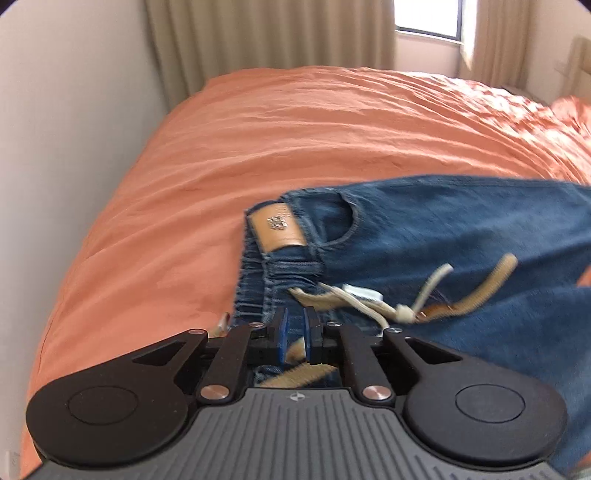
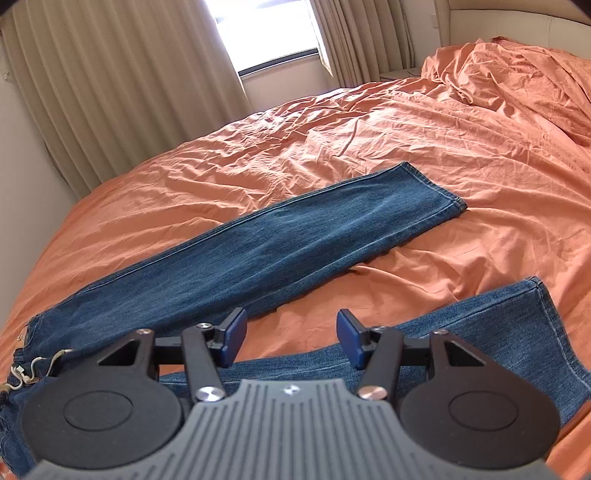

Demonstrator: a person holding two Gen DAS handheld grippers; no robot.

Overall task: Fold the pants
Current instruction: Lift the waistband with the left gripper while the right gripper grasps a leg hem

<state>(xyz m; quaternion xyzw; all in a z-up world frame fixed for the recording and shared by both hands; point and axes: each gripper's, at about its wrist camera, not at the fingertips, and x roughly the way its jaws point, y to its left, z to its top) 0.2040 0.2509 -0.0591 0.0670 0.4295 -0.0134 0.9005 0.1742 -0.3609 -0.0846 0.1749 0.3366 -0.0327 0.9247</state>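
Blue jeans [image 1: 443, 229] lie on an orange bed sheet [image 1: 258, 140]. A tan leather patch [image 1: 279, 230] and a cream drawstring [image 1: 369, 302] mark the gathered waistband [image 1: 273, 291]. My left gripper [image 1: 295, 332] is shut on that waistband, with denim pinched between its narrow blue pads. In the right wrist view both legs are spread apart: one leg [image 2: 295, 243] runs to the upper right, the other [image 2: 498, 325] lies nearer, at the lower right. My right gripper [image 2: 291, 338] hangs open over the sheet between the two legs, with nothing in it.
The bed sheet [image 2: 369, 140] is wrinkled, with a bunched-up heap of orange bedding [image 2: 517, 74] at the far right. A pale wall [image 1: 55, 147] borders the bed on the left. Beige curtains [image 2: 110, 92] and a bright window [image 2: 266, 33] stand behind.
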